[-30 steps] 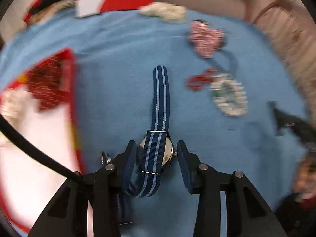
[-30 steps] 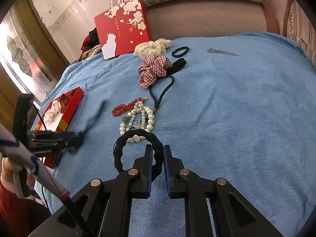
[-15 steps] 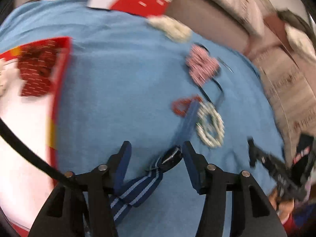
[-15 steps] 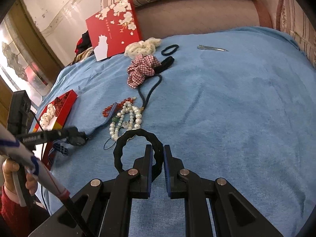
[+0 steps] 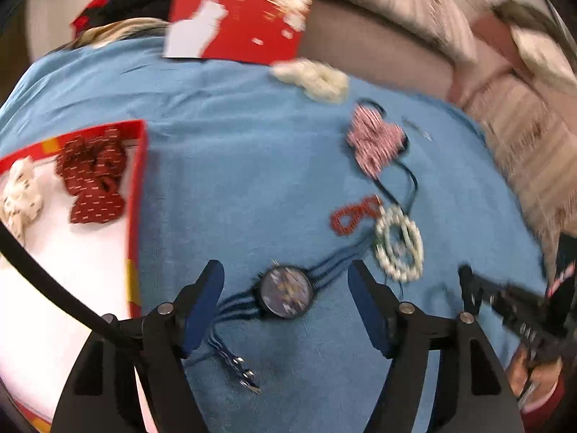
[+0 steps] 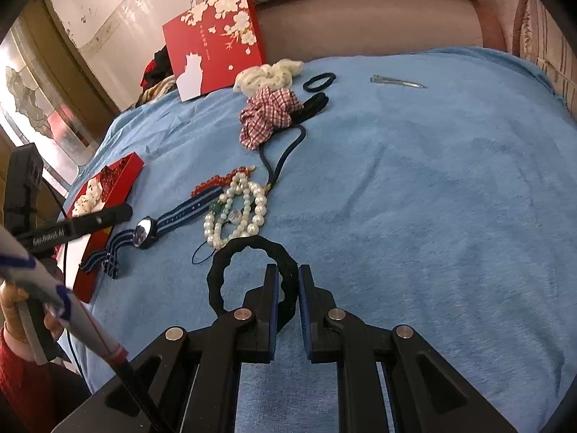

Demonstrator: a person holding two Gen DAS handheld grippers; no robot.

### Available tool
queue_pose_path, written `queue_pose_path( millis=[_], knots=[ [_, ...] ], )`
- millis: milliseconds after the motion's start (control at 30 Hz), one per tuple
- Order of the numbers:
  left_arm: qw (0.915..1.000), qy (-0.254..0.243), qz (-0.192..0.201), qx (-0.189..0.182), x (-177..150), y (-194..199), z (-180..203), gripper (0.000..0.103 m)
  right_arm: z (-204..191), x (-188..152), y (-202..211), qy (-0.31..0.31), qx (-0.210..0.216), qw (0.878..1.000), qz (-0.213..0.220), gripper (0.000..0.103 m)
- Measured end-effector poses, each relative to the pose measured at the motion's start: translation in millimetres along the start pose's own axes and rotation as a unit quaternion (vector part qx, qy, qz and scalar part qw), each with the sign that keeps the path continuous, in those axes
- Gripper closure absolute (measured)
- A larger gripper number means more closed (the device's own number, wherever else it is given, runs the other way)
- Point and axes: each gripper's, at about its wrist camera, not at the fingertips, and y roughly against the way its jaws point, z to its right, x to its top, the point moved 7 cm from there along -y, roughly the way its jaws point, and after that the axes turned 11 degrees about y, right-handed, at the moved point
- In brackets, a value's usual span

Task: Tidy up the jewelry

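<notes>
Left gripper [image 5: 285,292] jaws opening, pads clear of the watch [image 5: 286,291]; watch lies flat on the blue blanket [image 5: 234,187] between the fingers, face up, striped strap running toward the pearl bracelet [image 5: 398,243] on one side and back under the left finger on the other, buckle end near the bottom of the view

Right gripper [image 6: 287,285] clenched on a black scrunchie [image 6: 252,274], pinching its near-right rim; the rest of the ring rests on the blanket

Red tray [image 5: 139,195] sits just left of the watch, holds a red bow [image 5: 93,180] and a white item [image 5: 20,195], too blurred to name

Still on the blanket: red bead string [image 6: 220,182] touching the pearls, checked scrunchie [image 6: 268,115], cream scrunchie [image 6: 268,74], black hair ties [image 6: 319,81], metal clip [image 6: 396,81]. Red box lid [image 6: 216,36] leans against the sofa back
</notes>
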Motion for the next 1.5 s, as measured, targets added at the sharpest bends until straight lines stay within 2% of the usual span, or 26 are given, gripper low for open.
queue_pose_path(
  millis=[100, 233, 300, 333, 367, 400, 467, 600, 800, 933, 1167, 1367, 1500],
  knots=[
    [0.9978, -0.054, -0.032, 0.02, -13, -18, 9, 0.033, -3, -3, -3, 0.004, 0.001, 1.0, -0.005, 0.091],
    [0.9923, -0.107, -0.036, 0.051, -20, -29, 14, 0.032, -5, -5, -4, 0.008, 0.002, 1.0, -0.008, 0.091],
    [0.991, -0.115, -0.04, 0.055, -23, -32, 14, 0.032, -6, -6, -6, 0.009, 0.001, 1.0, -0.009, 0.091],
    [0.9905, -0.118, -0.041, 0.059, -24, -32, 15, 0.037, -6, -7, -7, 0.009, 0.001, 1.0, -0.011, 0.091],
    [0.9896, -0.121, -0.038, 0.067, -24, -31, 15, 0.055, -7, -7, -8, 0.009, 0.001, 1.0, -0.012, 0.091],
    [0.9893, -0.122, -0.037, 0.07, -23, -30, 16, 0.059, -7, -8, -9, 0.009, 0.002, 1.0, -0.014, 0.091],
    [0.9928, -0.104, -0.04, 0.043, -21, -25, 18, 0.065, -8, -9, -11, 0.01, 0.003, 1.0, -0.018, 0.091],
    [0.995, -0.092, -0.033, 0.023, -22, -17, 27, 0.065, -10, -10, -13, 0.014, 0.002, 1.0, -0.018, 0.091],
    [0.9956, -0.091, -0.005, 0.023, -23, 4, 39, 0.065, -19, -9, -7, 0.029, 0.004, 1.0, -0.004, 0.092],
    [0.997, -0.07, 0.024, 0.022, -16, 29, 32, 0.065, -28, -4, 1, 0.04, 0.003, 0.999, 0.013, 0.092],
    [0.9946, -0.002, 0.101, 0.025, -1, 106, -16, 0.065, -67, 10, 19, 0.068, 0.012, 0.997, 0.028, 0.092],
    [0.9845, 0.085, 0.148, 0.042, 2, 157, -90, 0.065, -139, 45, 33, 0.105, 0.047, 0.992, 0.042, 0.092],
    [0.9713, 0.132, 0.175, 0.092, 2, 184, -141, 0.065, -196, 71, 27, 0.141, 0.067, 0.987, 0.048, 0.092]
  ],
)
